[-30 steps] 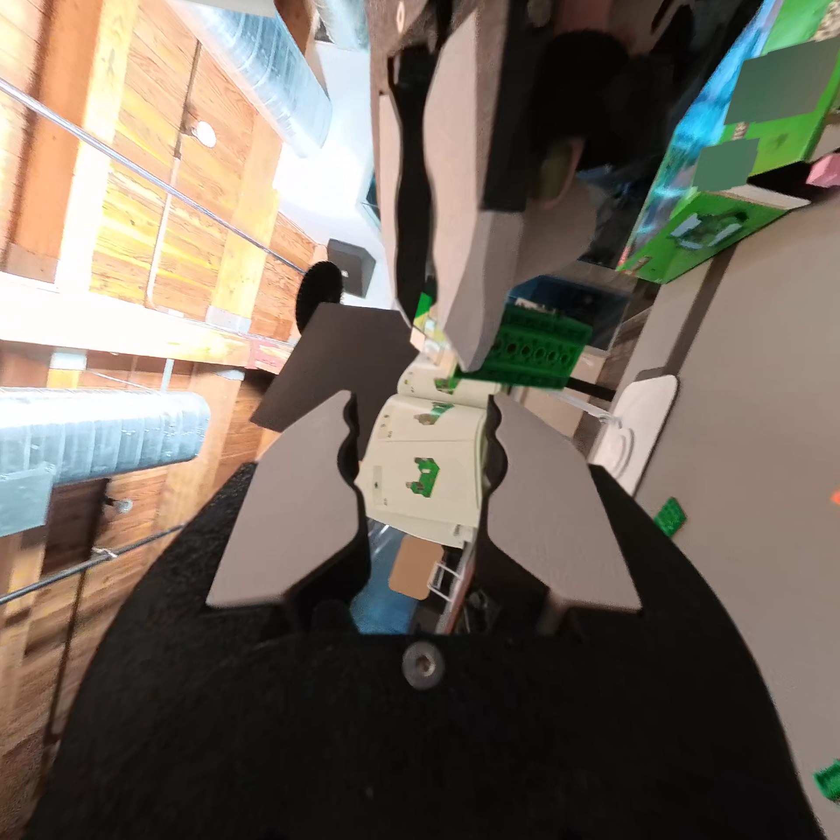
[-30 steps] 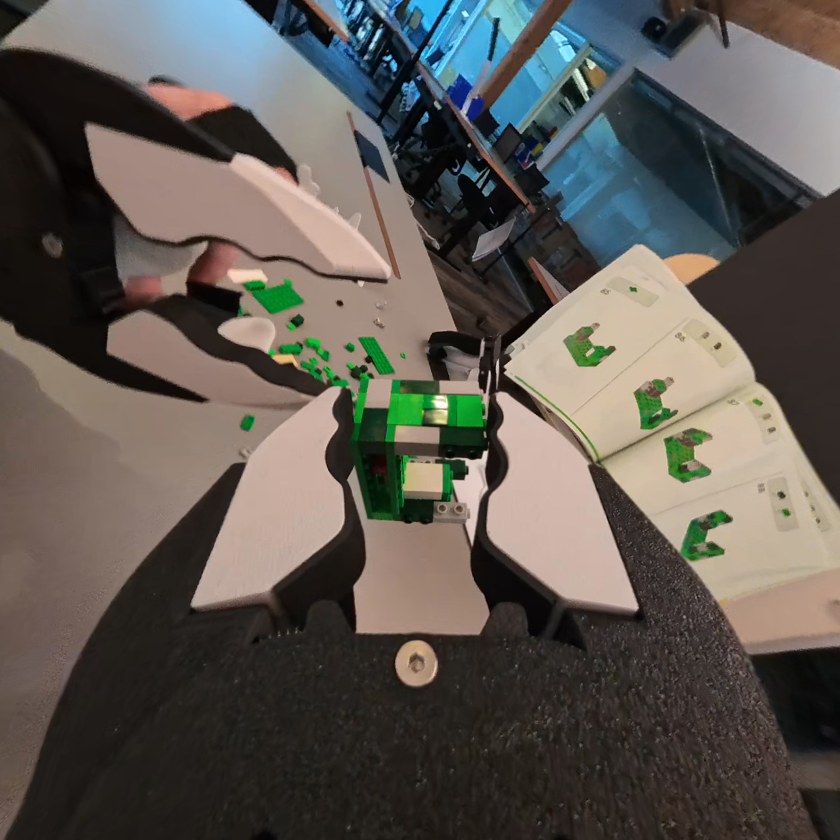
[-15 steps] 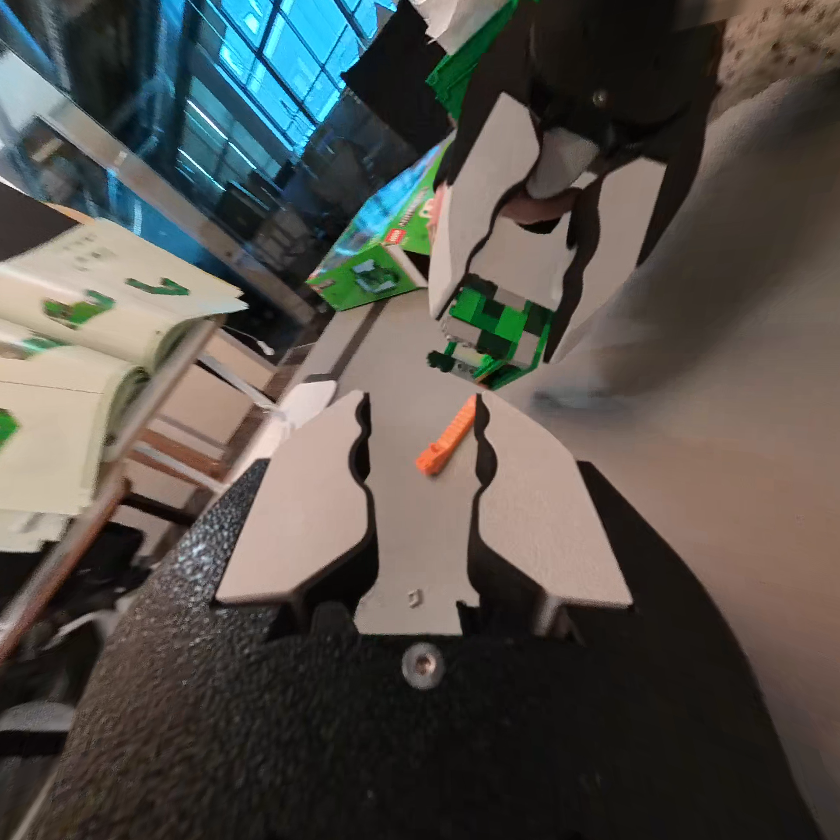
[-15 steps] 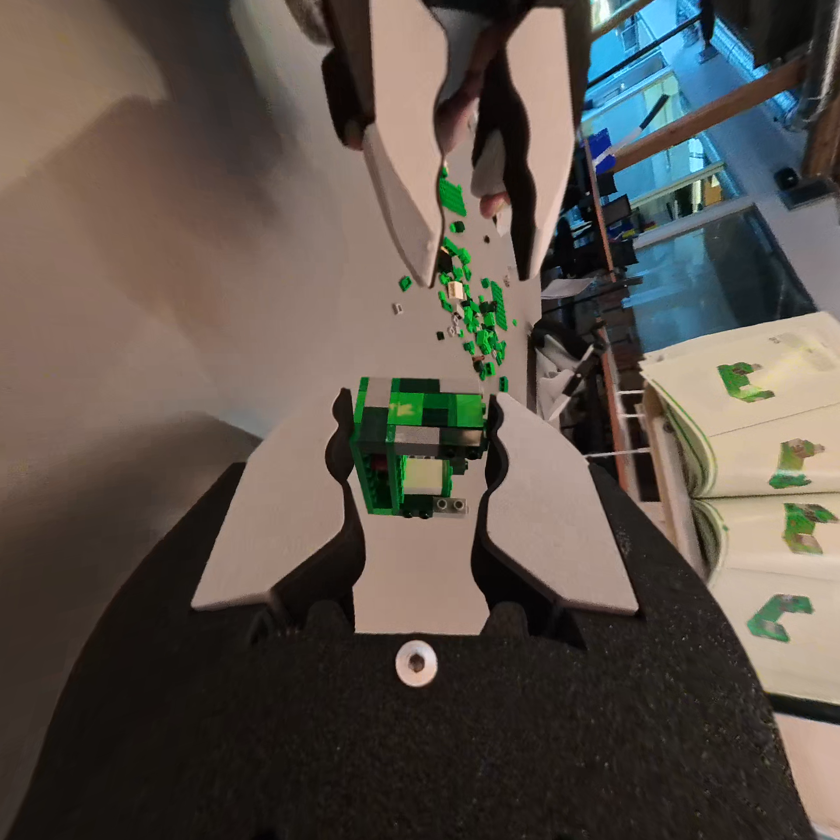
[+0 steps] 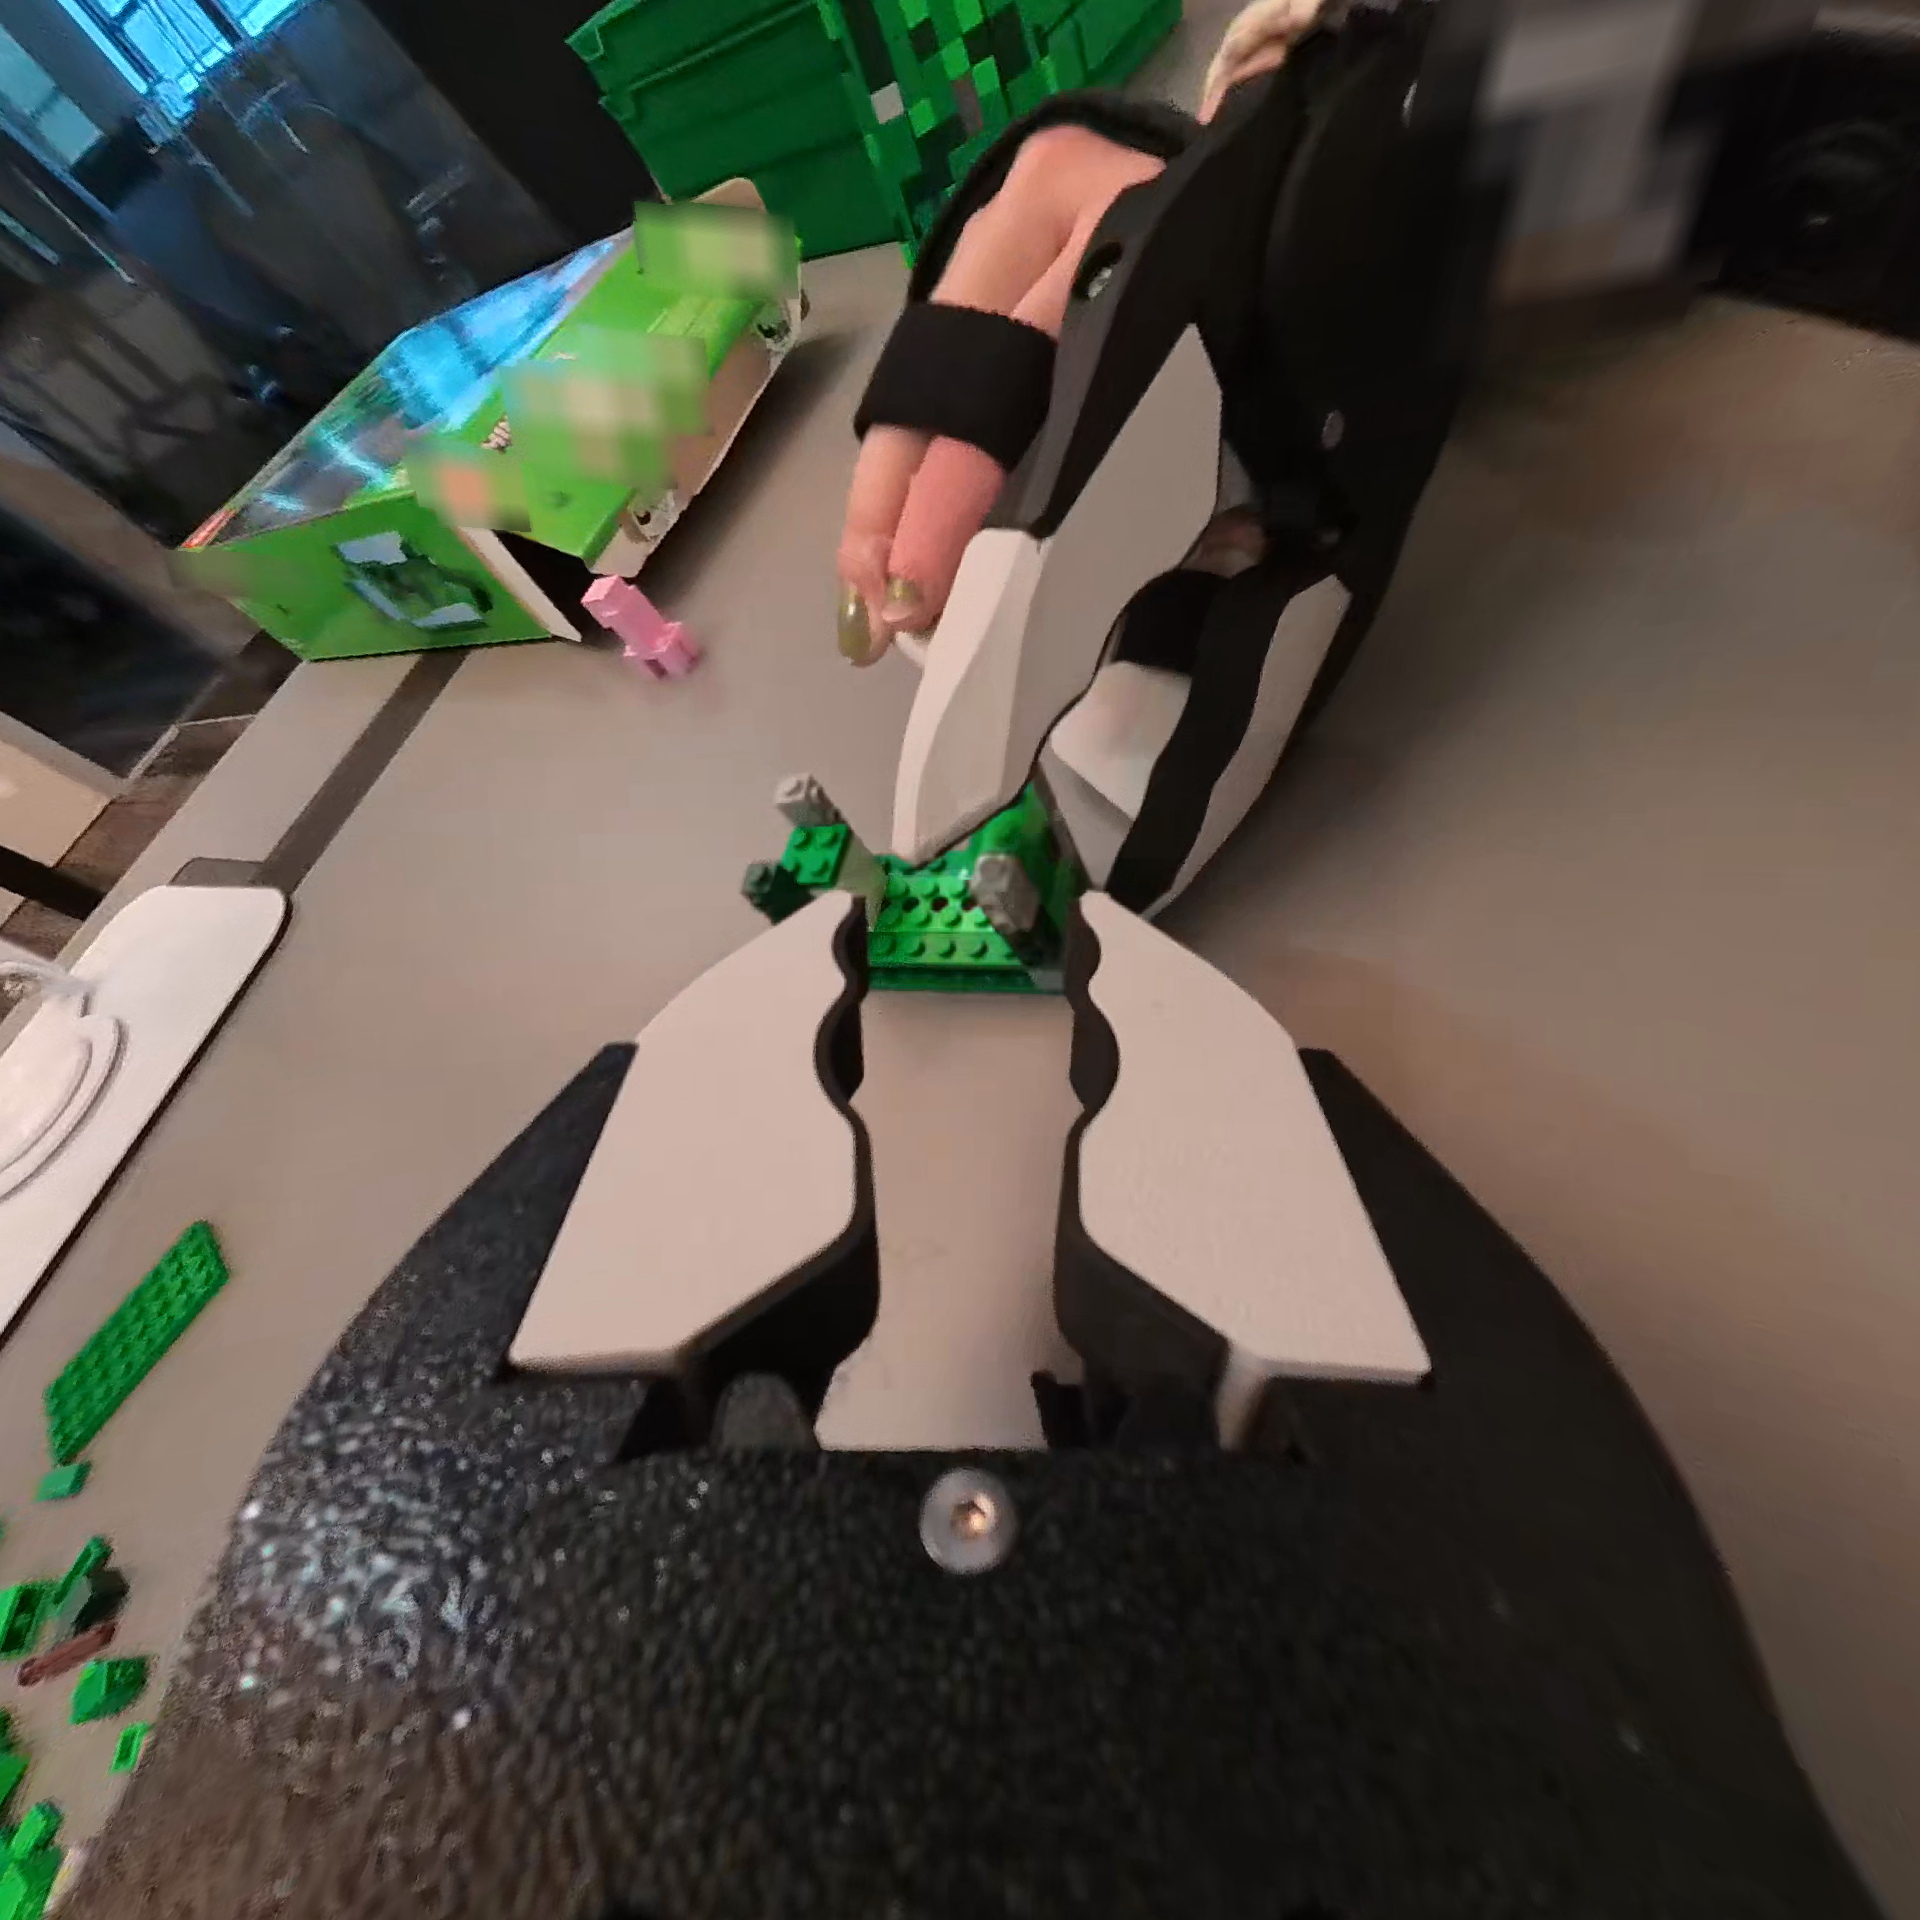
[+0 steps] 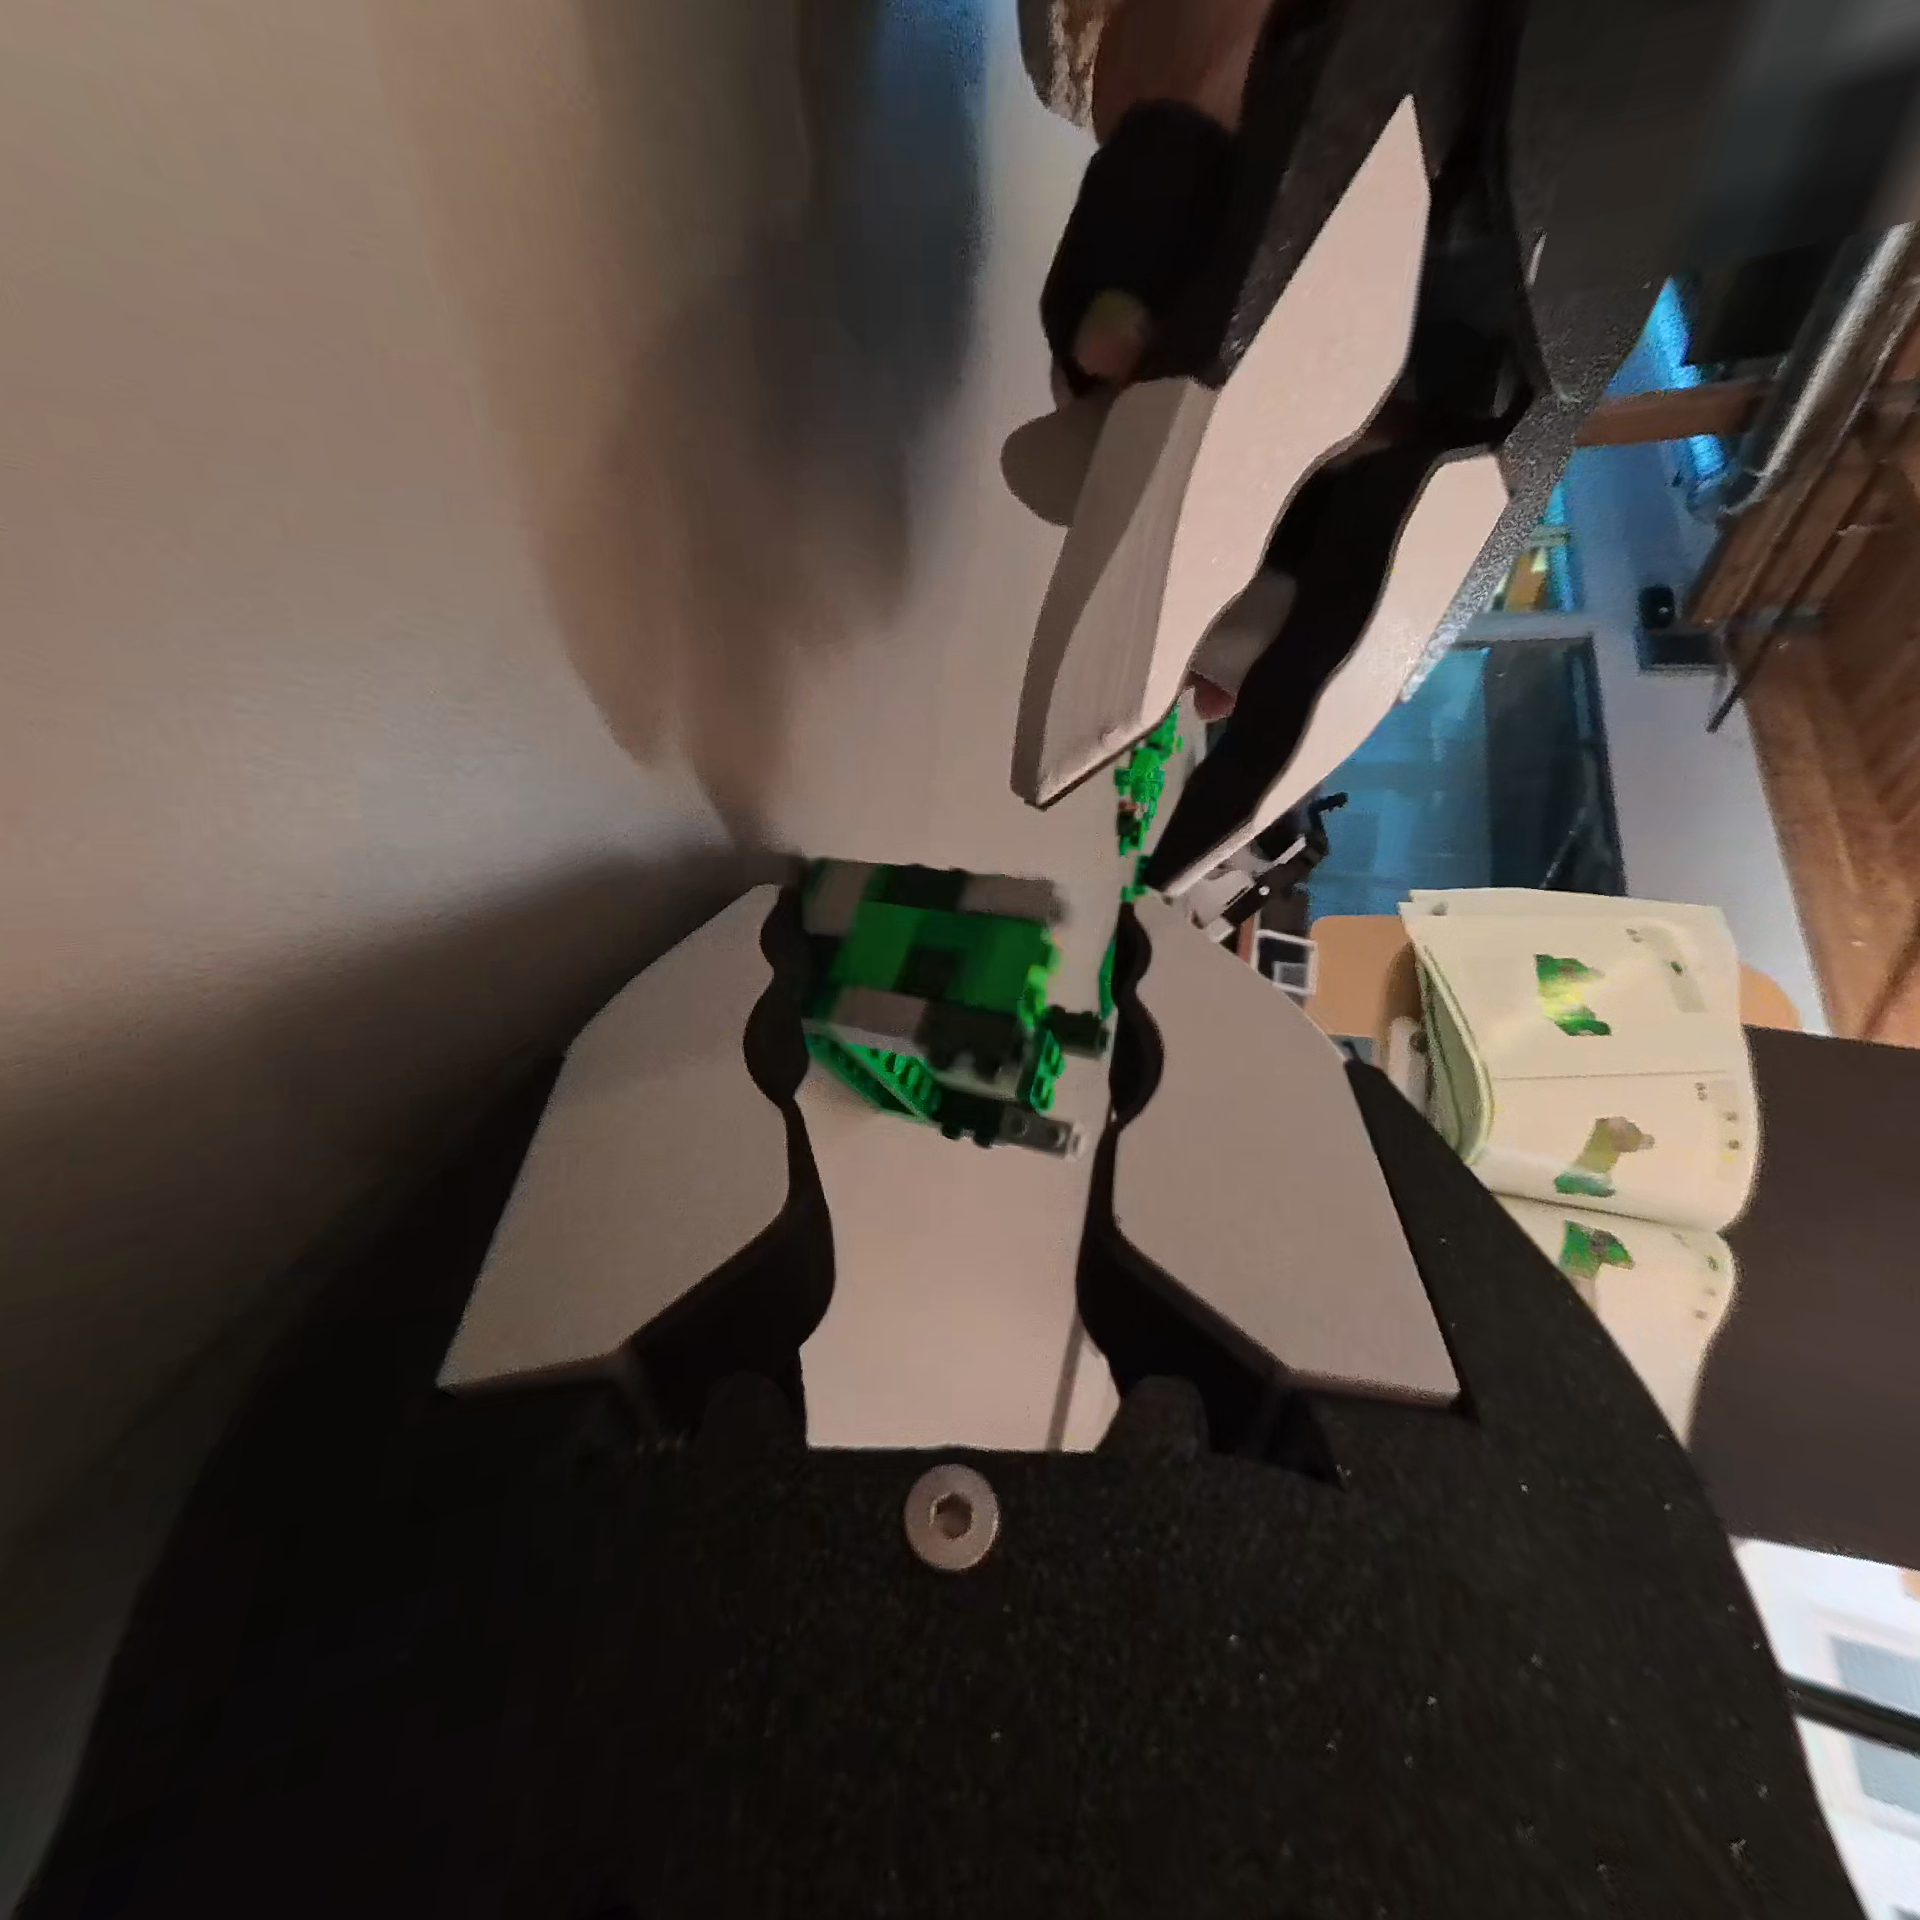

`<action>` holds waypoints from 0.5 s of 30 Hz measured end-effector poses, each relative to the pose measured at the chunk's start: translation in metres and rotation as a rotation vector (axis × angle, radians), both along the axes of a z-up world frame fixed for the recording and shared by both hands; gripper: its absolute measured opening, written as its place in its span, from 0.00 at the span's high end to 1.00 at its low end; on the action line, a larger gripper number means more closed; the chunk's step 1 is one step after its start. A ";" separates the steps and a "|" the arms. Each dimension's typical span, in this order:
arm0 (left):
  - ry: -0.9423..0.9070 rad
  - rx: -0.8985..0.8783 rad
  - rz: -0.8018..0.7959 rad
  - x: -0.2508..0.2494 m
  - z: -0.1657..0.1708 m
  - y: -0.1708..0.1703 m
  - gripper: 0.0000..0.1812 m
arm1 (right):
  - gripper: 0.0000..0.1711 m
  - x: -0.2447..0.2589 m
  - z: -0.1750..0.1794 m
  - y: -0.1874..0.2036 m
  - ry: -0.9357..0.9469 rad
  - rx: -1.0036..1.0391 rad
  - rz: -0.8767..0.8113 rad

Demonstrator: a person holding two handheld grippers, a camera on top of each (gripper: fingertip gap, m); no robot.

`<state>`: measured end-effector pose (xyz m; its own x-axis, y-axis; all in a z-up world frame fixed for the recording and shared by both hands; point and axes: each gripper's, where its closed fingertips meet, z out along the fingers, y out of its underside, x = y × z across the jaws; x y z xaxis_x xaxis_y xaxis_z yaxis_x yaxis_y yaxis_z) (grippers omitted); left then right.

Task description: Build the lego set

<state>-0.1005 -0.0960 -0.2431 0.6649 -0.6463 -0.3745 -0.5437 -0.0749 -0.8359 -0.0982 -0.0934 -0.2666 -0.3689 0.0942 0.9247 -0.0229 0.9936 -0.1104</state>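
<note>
A green, grey and black Lego build [image 6: 935, 956] sits between the fingers of my right gripper [image 6: 951, 909], which is shut on it. The build is tilted and blurred. In the left wrist view the build [image 5: 935, 925] is low, at the grey table [image 5: 1558, 935], with the right gripper [image 5: 1023, 873] reaching down onto it from the upper right. My left gripper [image 5: 966, 920] is open and empty, its fingertips just short of the build. In the right wrist view the left gripper [image 6: 1101, 831] hangs just beyond the build.
A green Lego box [image 5: 468, 499] and a pink Lego figure [image 5: 644, 629] lie at the back left. A white pad [image 5: 135, 1018], a long green plate [image 5: 135, 1340] and loose green pieces [image 5: 62, 1662] lie at the left. An open instruction booklet [image 6: 1579, 1039] stands to the right. My two grippers' fingertips are within a few centimetres of each other. The pink Lego figure [image 5: 644, 629] is about equally far from each gripper, around 25 cm.
The left gripper has swung down to face the table and closed in on the build. The right gripper has brought the build low to the table, and the build has tilted in its grip.
</note>
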 end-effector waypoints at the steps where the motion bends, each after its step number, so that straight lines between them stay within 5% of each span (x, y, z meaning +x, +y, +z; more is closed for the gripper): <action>1: 0.007 -0.001 -0.005 0.001 -0.001 0.000 0.80 | 0.65 0.002 0.001 0.000 -0.014 -0.010 -0.008; 5: 0.016 0.007 -0.026 0.005 -0.001 -0.002 0.83 | 0.64 0.013 0.011 0.001 -0.074 -0.153 -0.062; 11: 0.042 0.011 -0.082 0.007 0.001 0.002 0.89 | 0.79 0.019 0.022 -0.006 -0.363 -0.733 -0.245; 15: 0.019 -0.035 -0.133 0.004 0.000 0.005 0.90 | 0.87 0.012 0.019 -0.002 -0.454 -0.788 -0.341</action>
<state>-0.0967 -0.0907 -0.2431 0.5654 -0.7414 -0.3615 -0.5665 -0.0304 -0.8235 -0.0866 -0.0950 -0.2476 -0.5134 0.7936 0.3265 0.4617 0.5762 -0.6744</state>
